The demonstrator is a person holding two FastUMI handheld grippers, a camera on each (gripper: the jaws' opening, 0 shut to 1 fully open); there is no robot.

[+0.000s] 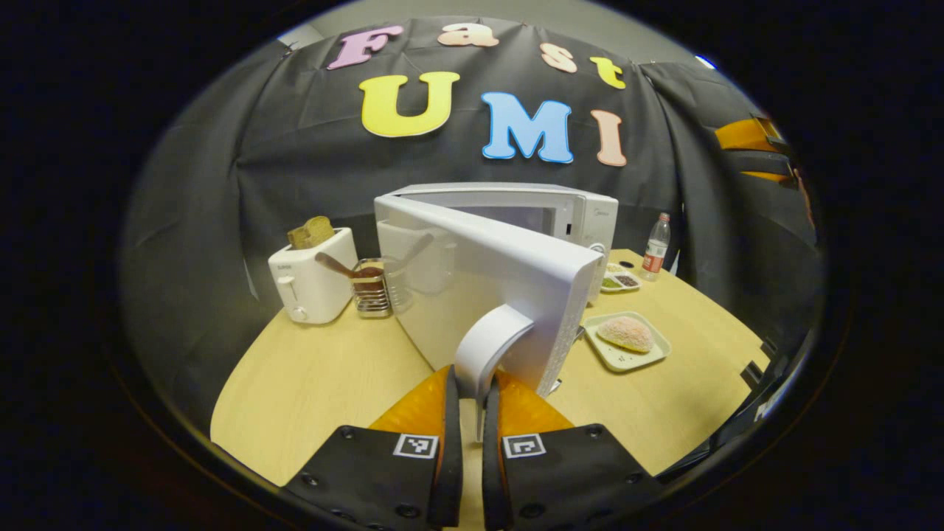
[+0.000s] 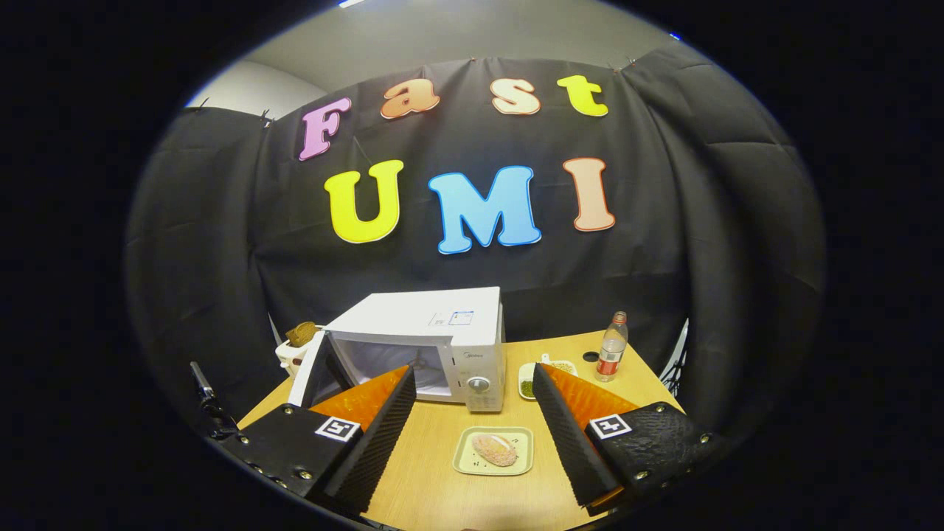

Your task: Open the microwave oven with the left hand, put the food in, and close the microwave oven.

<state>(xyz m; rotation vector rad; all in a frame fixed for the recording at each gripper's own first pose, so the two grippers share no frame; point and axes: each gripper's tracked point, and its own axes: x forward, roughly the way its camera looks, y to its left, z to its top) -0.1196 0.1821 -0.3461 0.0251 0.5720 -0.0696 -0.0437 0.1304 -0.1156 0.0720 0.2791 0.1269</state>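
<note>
A white microwave oven (image 1: 575,210) stands at the back of the wooden table (image 1: 324,383), its door (image 1: 472,287) swung wide toward me. My left gripper (image 1: 472,394) is shut on the door's white curved handle (image 1: 490,346), both fingers pressing it. In the right gripper view the microwave oven (image 2: 435,343) shows its open cavity (image 2: 391,365), with the door (image 2: 317,380) at its left. The food, a pinkish bun (image 2: 494,448) on a pale square plate (image 2: 520,461), lies in front of the oven. My right gripper (image 2: 472,402) hangs open above the plate, holding nothing. The bun (image 1: 625,333) also lies right of the door.
A white toaster (image 1: 310,284) with bread and a glass holder (image 1: 372,287) with a spoon stand left of the oven. A small divided dish (image 1: 619,282) and a water bottle (image 1: 655,247) stand to its right. The bottle (image 2: 611,346) is near the table's back edge.
</note>
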